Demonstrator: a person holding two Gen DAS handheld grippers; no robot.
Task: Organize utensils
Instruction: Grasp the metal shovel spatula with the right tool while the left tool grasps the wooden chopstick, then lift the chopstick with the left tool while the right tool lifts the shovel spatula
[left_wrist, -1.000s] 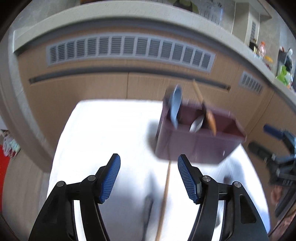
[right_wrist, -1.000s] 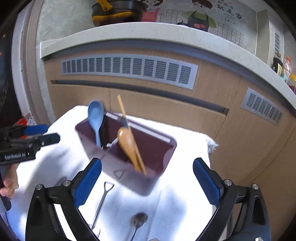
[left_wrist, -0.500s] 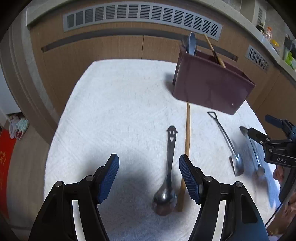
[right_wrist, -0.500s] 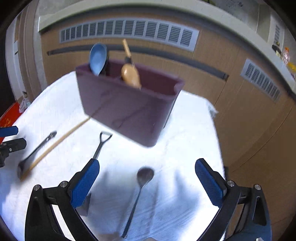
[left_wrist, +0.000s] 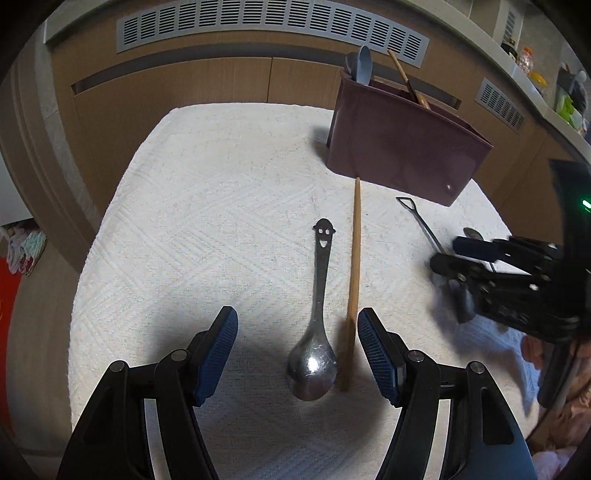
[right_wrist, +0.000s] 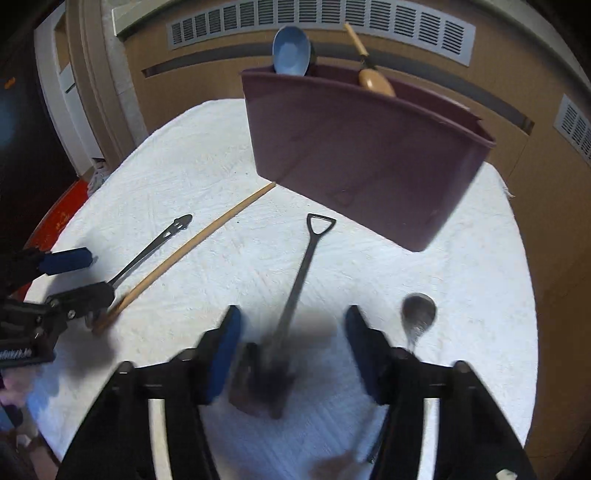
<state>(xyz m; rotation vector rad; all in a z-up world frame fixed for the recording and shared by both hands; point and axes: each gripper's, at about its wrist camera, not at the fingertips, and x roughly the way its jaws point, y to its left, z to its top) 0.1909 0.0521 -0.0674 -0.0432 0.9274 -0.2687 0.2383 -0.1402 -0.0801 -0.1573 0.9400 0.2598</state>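
A maroon utensil holder stands at the back of a white cloth, with a blue spoon and a wooden spoon in it. My left gripper is open low over the cloth. The bowl of a steel smiley-handled spoon and the near end of a wooden chopstick lie between its fingers. My right gripper is closing around a dark shovel-shaped spoon. That spoon lies between the pads, with gaps on both sides. A small steel spoon lies just right of it.
The white cloth covers a small table with its edges close on all sides. Wooden cabinet fronts with vent grilles stand behind. In the left wrist view the right gripper is near on the right; a hand shows under it.
Both grippers have come down toward the cloth. The right jaws have narrowed a lot around the shovel spoon. The left gripper now straddles the smiley spoon's bowl, its gap unchanged.
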